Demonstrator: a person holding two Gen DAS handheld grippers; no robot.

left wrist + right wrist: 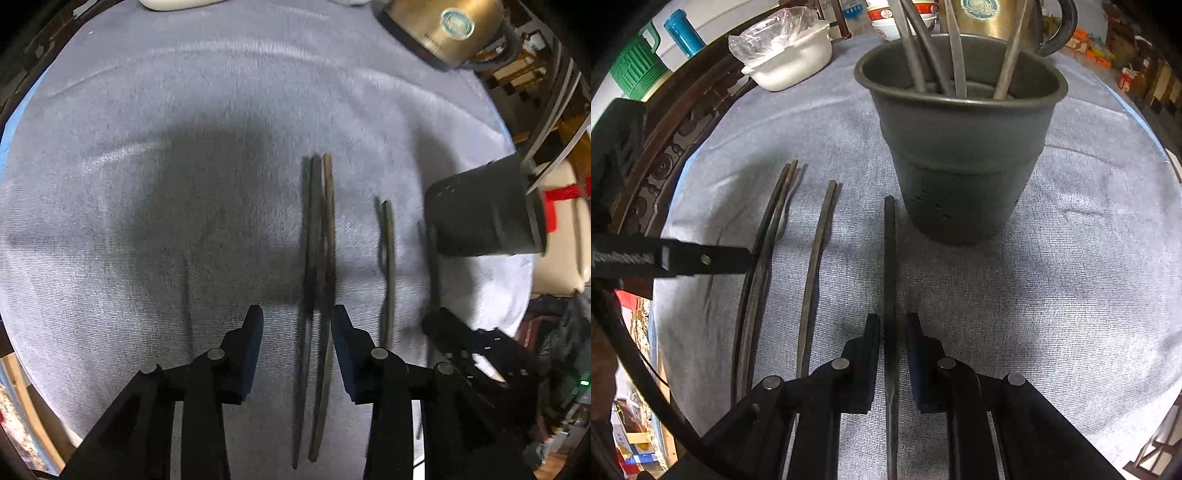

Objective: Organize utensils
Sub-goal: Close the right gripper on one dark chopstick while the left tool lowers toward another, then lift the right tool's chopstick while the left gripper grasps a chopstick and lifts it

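Beside the grey holder (964,147) on the cloth (1071,277), your left gripper (297,314) stood part open astride two dark chopsticks (319,258), pads clear; your right gripper (893,321) sat narrowly around a single chopstick (889,258).

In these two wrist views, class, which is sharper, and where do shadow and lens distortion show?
Right wrist view: sharper, holder crisp; the chopsticks bow from fisheye curvature. Left wrist view: motion-blurred, paired chopsticks smeared, a broad dark shadow on the cloth, kettle soft and warped at the edge.
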